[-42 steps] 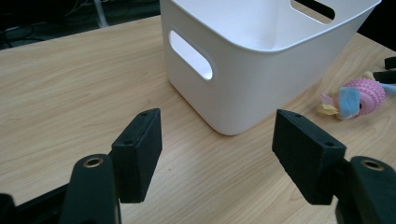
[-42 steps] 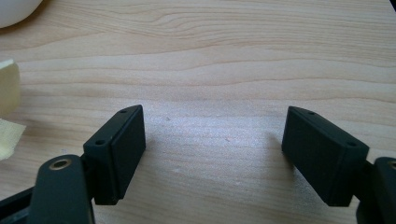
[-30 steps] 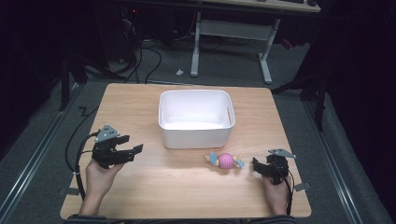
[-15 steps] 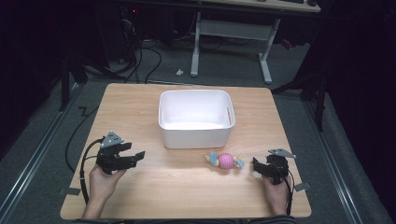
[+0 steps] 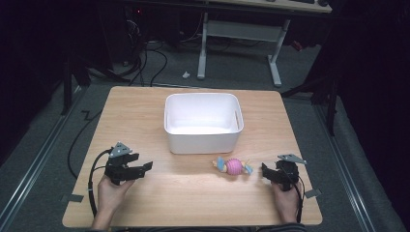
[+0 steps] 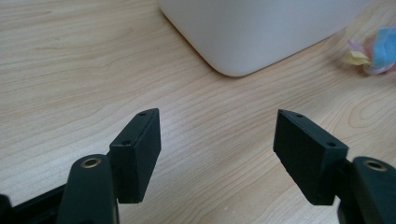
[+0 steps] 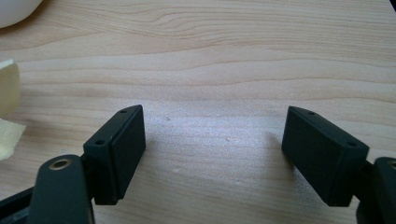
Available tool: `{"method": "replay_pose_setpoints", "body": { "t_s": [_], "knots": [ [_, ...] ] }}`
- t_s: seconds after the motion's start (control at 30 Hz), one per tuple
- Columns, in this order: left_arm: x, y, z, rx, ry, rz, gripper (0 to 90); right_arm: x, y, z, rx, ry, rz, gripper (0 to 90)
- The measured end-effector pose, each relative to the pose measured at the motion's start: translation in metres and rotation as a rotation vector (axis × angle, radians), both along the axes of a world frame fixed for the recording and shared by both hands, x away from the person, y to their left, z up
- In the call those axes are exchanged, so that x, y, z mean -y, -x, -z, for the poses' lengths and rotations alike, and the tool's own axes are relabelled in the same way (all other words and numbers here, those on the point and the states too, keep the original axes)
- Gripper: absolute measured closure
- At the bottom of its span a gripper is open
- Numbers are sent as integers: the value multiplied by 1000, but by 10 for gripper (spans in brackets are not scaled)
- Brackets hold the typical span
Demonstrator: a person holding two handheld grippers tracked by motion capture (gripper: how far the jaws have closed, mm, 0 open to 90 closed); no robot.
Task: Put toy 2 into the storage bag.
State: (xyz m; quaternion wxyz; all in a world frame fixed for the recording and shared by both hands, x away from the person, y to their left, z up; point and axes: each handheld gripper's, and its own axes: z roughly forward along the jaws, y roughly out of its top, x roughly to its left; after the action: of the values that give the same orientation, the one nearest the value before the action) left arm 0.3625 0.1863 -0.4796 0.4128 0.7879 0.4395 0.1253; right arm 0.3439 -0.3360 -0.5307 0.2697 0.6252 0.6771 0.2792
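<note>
A small pink ball toy with yellow and blue frills lies on the wooden table, just in front of the white bin. My left gripper rests low at the table's front left, open, with bare wood between its jaws. The bin's corner and the toy's frills show ahead of it in the left gripper view. My right gripper sits at the front right, a short way right of the toy, open over bare wood. A pale yellow frill shows at the left edge of the right gripper view.
The white bin stands in the middle of the table and looks empty. Black cables trail from each gripper toward the table's front edge. Beyond the table lie a dark floor, cables and a desk frame.
My left gripper has sunk toward the table and come slightly nearer the front edge. The right gripper and the toy have stayed put.
</note>
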Motion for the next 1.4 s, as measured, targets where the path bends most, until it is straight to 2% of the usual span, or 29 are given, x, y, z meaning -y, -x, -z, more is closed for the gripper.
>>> {"method": "replay_pose_setpoints", "body": {
  "t_s": [0.4, 0.73, 1.07, 1.23, 1.4],
  "knots": [
    [9, -3, 20, -28, -53, -1, 318, 0, 0, 0, -1, -2, 2, 217],
    [20, -10, 35, -34, -104, 0, 320, 0, 0, 0, 0, 0, 0, 217],
    [32, -19, 46, -15, -124, -9, 320, 0, 0, 0, 0, 0, 0, 218],
    [35, -24, 50, -2, -139, -17, 321, 0, 0, 0, 0, 0, 0, 218],
    [35, -26, 51, 6, -136, -28, 324, 0, 0, 0, 0, 0, 0, 218]
  ]
}}
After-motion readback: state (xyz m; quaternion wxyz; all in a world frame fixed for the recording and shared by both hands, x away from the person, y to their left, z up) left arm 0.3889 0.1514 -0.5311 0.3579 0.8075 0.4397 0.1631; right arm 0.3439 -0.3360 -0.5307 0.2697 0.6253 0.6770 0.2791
